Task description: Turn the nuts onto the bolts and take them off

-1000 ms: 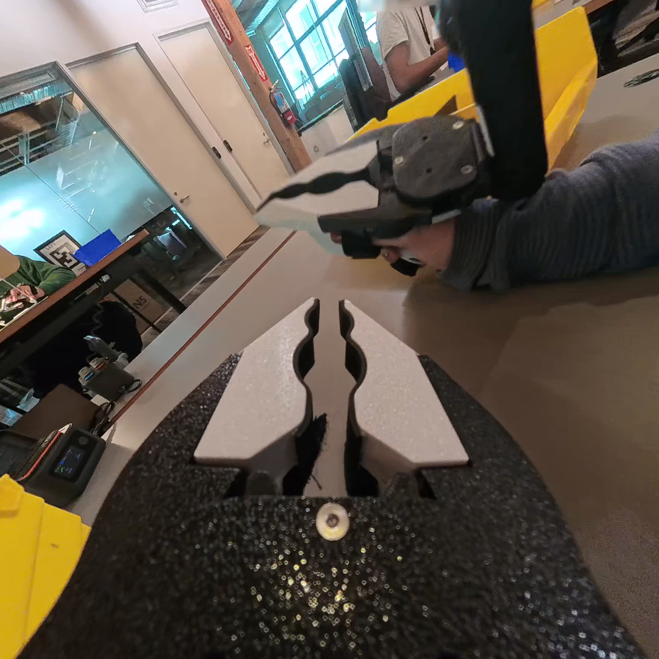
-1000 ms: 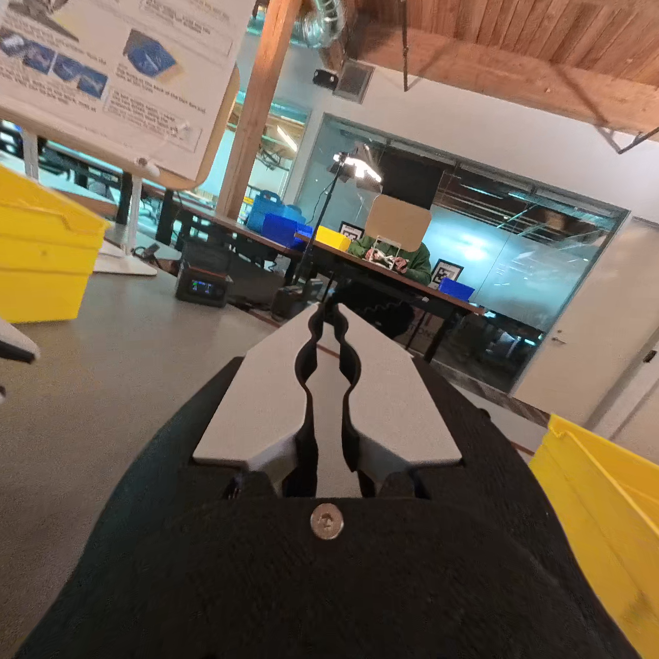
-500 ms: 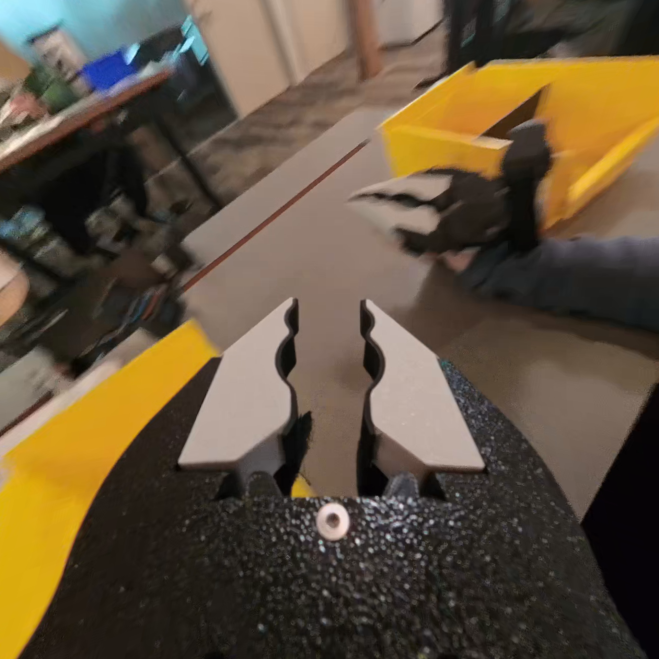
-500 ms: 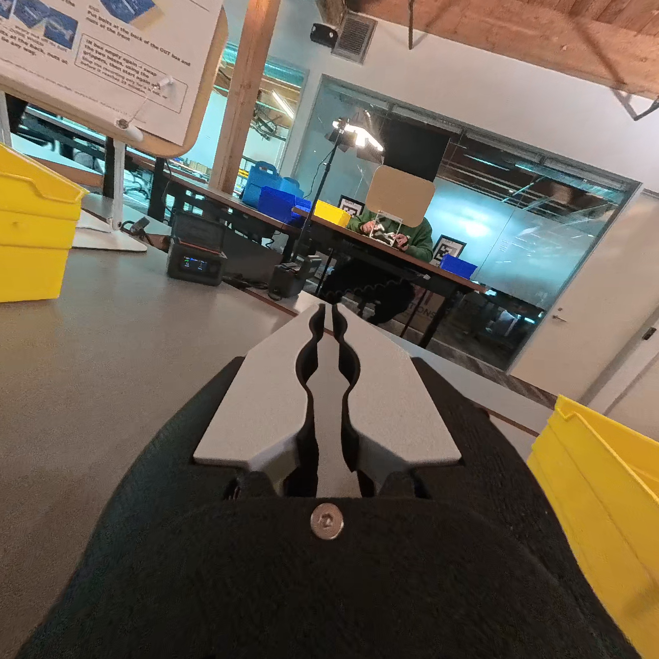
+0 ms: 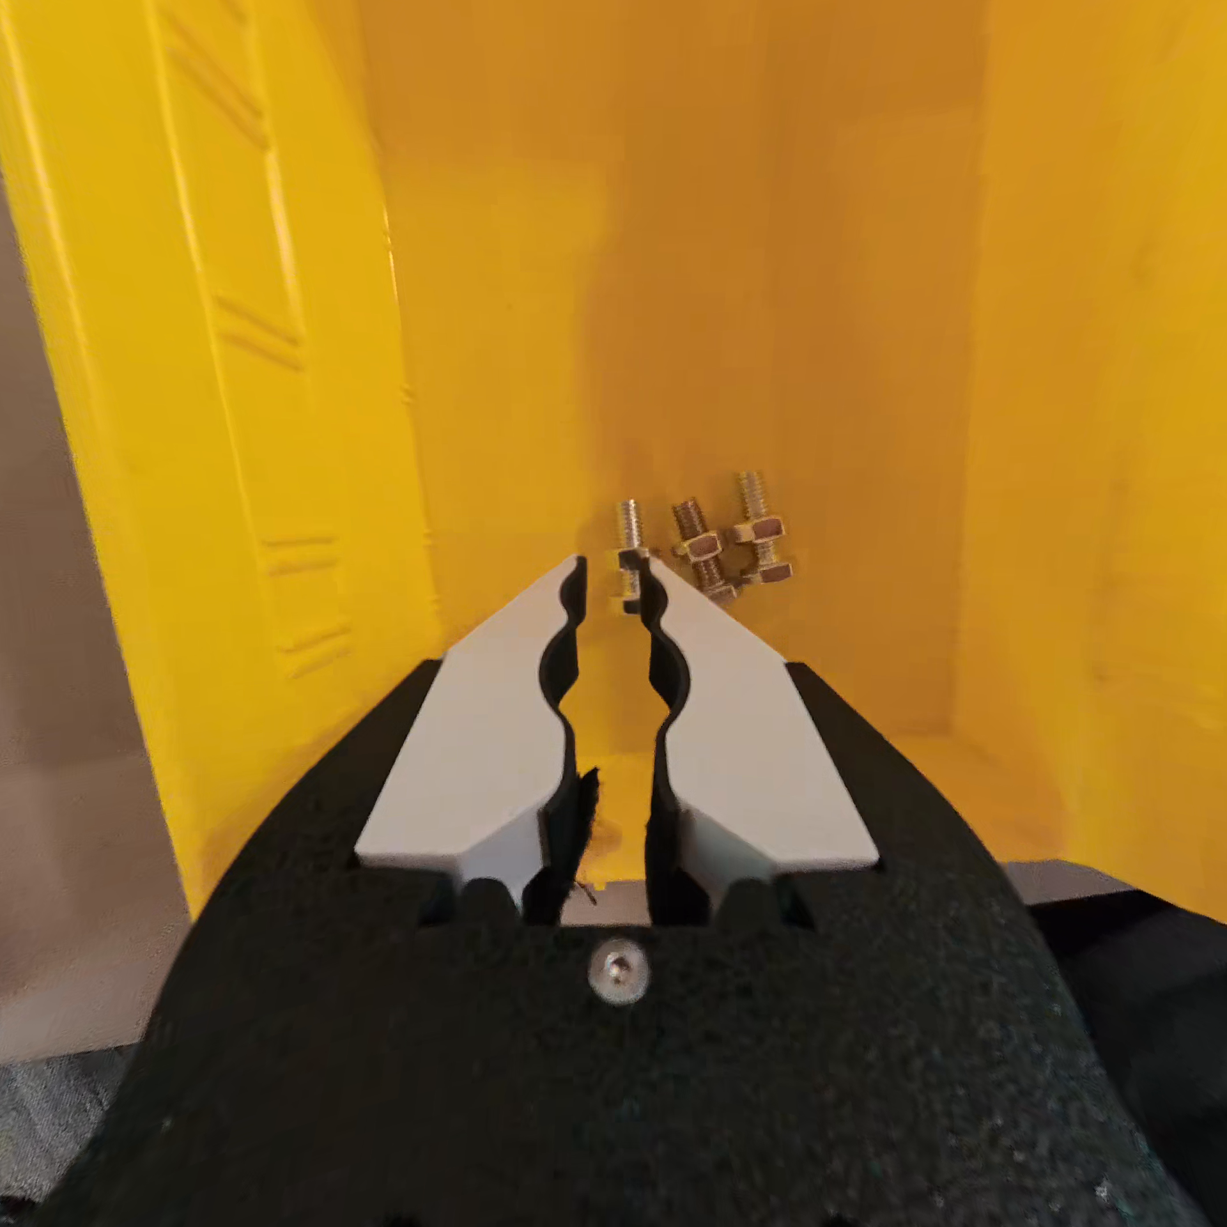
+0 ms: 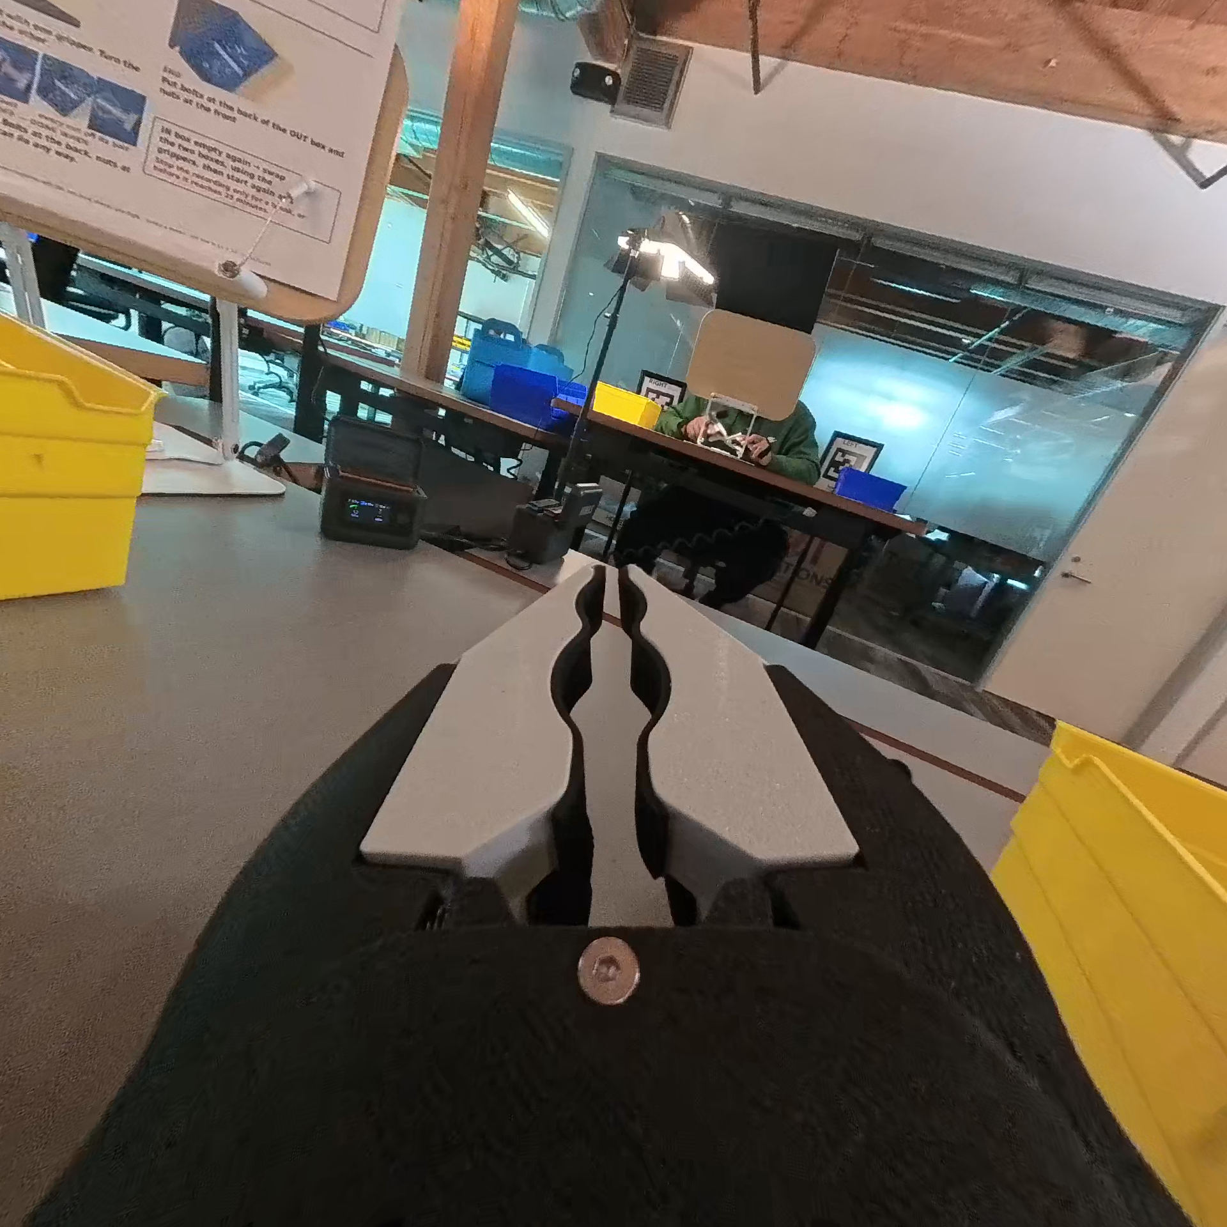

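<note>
Three brass-coloured bolts with square nuts on them lie side by side on the floor of a yellow bin (image 5: 664, 265), near its back wall. My left gripper (image 5: 616, 564) is inside the bin, open, with its tips at the leftmost bolt (image 5: 627, 528); the right fingertip (image 5: 664, 584) hides part of that bolt's nut. The middle bolt (image 5: 697, 551) and the right bolt (image 5: 757, 524) lie just to the right of the tips. My right gripper (image 6: 613, 574) is shut and empty, held low over the grey table (image 6: 232, 664). No bolts show in its view.
In the right wrist view a yellow bin (image 6: 66, 478) stands at the left and another yellow bin (image 6: 1129, 896) at the right. An instruction board on a stand (image 6: 199, 133) and a small black device (image 6: 372, 491) are at the table's far edge. A person (image 6: 743, 431) sits at a far table. One gripper's finger ends stand about 40 cm off the other's. The right bolt (image 5: 757, 524) is closer to my left gripper, around 4 cm from its tips; the right tips are 40 cm off.
My left gripper swung away from the table and the other hand, opened, and dropped into the yellow bin up to the bolts. My right gripper stayed shut and tilted slightly.
</note>
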Motion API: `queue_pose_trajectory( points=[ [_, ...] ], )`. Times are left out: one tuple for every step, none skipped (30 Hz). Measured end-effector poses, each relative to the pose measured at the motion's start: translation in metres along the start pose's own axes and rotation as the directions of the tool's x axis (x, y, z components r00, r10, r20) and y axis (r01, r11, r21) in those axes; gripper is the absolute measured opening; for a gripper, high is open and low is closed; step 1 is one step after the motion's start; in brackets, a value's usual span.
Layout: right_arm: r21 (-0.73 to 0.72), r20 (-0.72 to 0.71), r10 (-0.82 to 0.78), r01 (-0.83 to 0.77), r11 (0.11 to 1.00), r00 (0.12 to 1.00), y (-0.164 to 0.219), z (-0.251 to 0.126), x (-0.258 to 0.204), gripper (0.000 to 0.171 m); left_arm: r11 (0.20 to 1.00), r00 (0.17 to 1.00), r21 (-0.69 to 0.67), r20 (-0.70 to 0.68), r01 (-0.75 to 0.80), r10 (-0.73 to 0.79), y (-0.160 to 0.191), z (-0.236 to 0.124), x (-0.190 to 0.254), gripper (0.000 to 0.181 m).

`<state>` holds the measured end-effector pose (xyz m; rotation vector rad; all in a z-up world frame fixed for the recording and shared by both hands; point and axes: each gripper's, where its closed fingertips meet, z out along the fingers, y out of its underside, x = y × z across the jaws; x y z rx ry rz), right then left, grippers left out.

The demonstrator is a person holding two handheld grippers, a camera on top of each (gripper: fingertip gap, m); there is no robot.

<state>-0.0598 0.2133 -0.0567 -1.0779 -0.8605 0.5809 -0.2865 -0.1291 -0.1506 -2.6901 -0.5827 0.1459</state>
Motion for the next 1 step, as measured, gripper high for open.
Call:
queue_pose_trajectory(
  points=[
    [0.000,0.004,-0.003,0.003,1.000,1.000,0.0000,0.0001,-0.0007,0.003,1.000,1.000,-0.010,-0.002,0.000,0.000,0.0019,0.0009,-0.0002,0.013]
  ],
)
